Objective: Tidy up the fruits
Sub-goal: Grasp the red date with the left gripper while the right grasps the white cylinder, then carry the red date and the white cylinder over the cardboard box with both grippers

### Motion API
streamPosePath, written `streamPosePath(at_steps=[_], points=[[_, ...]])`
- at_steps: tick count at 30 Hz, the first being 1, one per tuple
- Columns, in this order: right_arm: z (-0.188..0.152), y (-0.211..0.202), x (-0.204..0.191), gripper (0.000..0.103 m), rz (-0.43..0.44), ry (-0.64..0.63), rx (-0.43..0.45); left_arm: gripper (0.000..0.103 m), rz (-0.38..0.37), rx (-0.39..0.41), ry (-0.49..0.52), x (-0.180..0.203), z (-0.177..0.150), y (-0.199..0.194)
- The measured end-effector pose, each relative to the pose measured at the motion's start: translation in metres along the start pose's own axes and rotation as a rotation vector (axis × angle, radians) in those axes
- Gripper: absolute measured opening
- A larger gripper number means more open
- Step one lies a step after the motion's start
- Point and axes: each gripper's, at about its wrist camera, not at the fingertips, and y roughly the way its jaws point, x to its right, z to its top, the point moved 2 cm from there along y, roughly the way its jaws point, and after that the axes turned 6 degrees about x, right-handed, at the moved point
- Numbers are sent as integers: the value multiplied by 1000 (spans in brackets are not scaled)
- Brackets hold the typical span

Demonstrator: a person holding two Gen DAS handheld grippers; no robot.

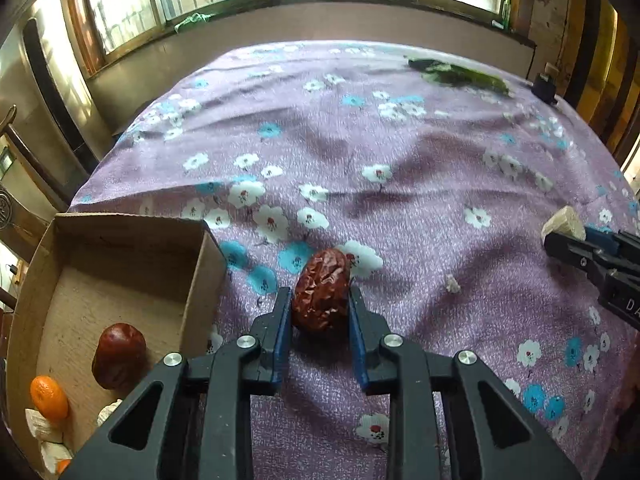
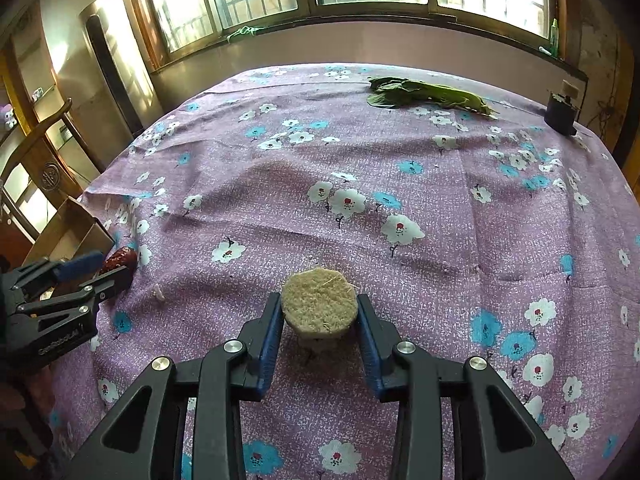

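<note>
Left wrist view: a wrinkled red date [image 1: 320, 292] is being gripped across its middle by the left tool [image 1: 319, 312], whose blue pads are being pressed against both flanks while the fruit is lying on, or just above, the purple flowered cloth [image 1: 400, 160] covering the worktop. The date is being judged light, dry and leathery, with a hard stone inside, so a modest squeeze across the widest part is being thought enough; its creased skin is likely giving good friction. A cardboard box [image 1: 200, 280] is being seen just to the left of this tool, already holding another date [image 1: 118, 356], a small orange [image 1: 49, 396] and some pale chunks [image 1: 42, 428]. In the right wrist view a pale, fibrous round slice [image 2: 319, 306], perhaps cut sugarcane though this cannot be told, is being held between the closed-in pads of the right tool [image 2: 319, 320], gripped by its sides with the cut face turned up. It is being judged stiff and light, slightly crumbly at the edges, so the rim is the sensible hold. A small pale crumb [image 2: 159, 293] is lying on the cloth between the two tools, and green leaves [image 2: 428, 94] are lying well apart at the far edge.
</note>
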Motion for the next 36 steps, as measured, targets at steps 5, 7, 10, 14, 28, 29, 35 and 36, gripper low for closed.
streamPosePath(at_steps=[5, 7, 10, 14, 28, 29, 35, 36], points=[[-2, -9, 0, 38, 1, 4, 3, 25, -51, 22, -9, -1, -6, -20], [-5, -19, -3, 38, 7, 6, 14, 25, -62, 45, -18, -2, -9, -34], [-11, -36, -10, 38, 19, 12, 31, 25, -76, 72, -24, -3, -17, -57], [-23, -59, -25, 39, 47, 17, 56, 25, -96, 94, -41, -8, -35, -81], [-64, -98, -98, 39, 144, -37, 49, 25, -54, 143, -82, -62, -89, -143], [-66, -99, -104, 39, 151, -45, 48, 25, -42, 148, -85, -67, -91, -146], [-69, -99, -138, 39, 192, -91, 40, 25, 28, 167, -111, -96, -105, -158], [-68, -99, -143, 39, 196, -98, 40, 25, 39, 171, -115, -100, -108, -160]])
